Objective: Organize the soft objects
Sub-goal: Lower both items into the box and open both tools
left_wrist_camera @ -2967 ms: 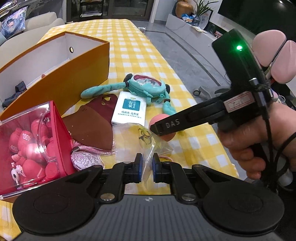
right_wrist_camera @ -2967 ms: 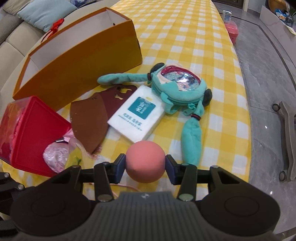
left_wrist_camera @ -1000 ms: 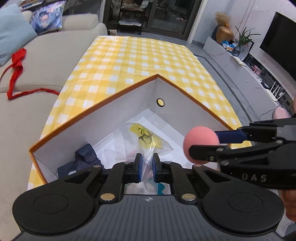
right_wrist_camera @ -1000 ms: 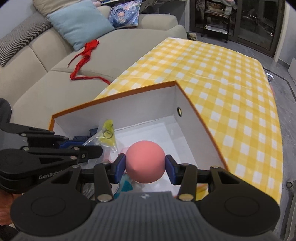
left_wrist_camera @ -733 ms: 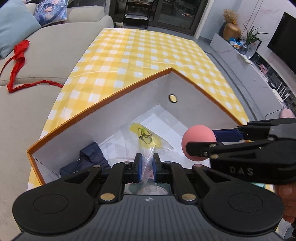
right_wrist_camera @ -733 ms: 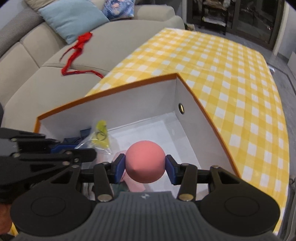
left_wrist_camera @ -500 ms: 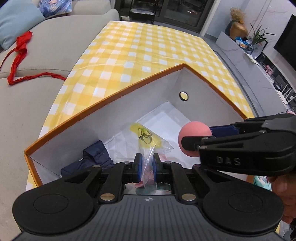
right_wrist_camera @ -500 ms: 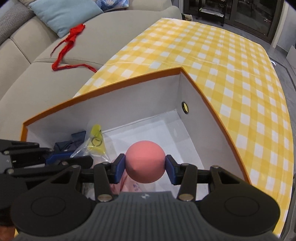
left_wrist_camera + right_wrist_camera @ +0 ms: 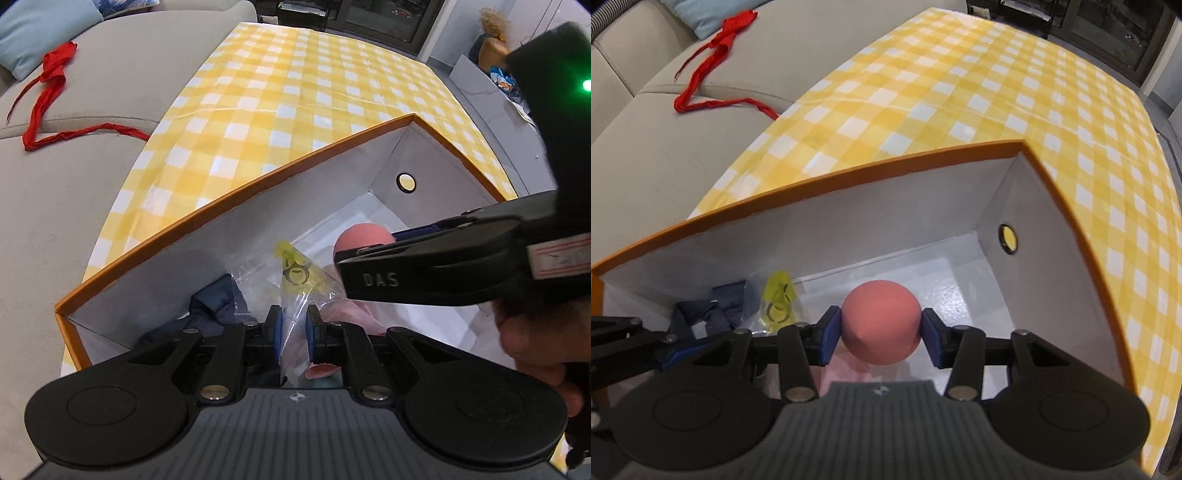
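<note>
Your right gripper was clamped on the round pink foam ball inside the orange-rimmed white cardboard box. Your left gripper pinched the clear plastic bag with a yellow label, just beside the ball.

A box is set on a table, with a sofa to the left of it and a ribbon laid on the sofa. A ball is held between the fingers of the right gripper inside the box. A plastic bag is pinched between the fingers of the left gripper, left of the ball. Folded cloth is found further left, in the box's corner.
</note>
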`<state>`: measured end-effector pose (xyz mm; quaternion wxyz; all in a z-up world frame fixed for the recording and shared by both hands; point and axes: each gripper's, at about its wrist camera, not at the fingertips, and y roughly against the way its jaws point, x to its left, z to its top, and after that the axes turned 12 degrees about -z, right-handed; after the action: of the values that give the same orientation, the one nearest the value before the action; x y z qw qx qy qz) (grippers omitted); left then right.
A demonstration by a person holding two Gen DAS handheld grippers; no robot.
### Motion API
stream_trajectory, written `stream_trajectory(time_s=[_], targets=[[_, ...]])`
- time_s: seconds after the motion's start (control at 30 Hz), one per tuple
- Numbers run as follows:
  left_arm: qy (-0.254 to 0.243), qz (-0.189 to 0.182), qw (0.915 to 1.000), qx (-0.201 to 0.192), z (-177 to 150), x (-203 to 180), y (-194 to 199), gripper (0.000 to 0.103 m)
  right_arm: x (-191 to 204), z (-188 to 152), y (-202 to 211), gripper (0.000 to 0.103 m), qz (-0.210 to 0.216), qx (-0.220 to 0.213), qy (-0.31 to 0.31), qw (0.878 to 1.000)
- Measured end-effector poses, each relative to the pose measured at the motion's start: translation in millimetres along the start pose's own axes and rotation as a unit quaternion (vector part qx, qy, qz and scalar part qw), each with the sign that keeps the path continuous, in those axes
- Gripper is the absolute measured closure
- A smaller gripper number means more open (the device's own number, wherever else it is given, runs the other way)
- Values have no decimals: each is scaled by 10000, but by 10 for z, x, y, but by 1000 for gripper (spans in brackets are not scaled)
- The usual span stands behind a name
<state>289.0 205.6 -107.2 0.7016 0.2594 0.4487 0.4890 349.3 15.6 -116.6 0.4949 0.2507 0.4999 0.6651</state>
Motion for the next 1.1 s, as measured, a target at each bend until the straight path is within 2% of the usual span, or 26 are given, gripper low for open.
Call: stream_trajectory(time_s=[0.23,0.5,0.73,0.8,1.1], targets=[[273,-139,9995,7,14,93,-4,87,58,79,-108,56,-10,130,126,9998],[293,-86,9995,40,19,96,-34,84,165,97,-145,54,81,153,430,9989],[16,14,9999,-114,47,-11,33,55,44,61,-114,52,-56,134,381,9992],[-8,-35,9999,-148,55,-23,49,53,-17,47,-71,49,-93,97,316,9994],[-82,-177,9996,-226,47,-77,143,53,-159,-55,102,49,-203,49,190,9996]])
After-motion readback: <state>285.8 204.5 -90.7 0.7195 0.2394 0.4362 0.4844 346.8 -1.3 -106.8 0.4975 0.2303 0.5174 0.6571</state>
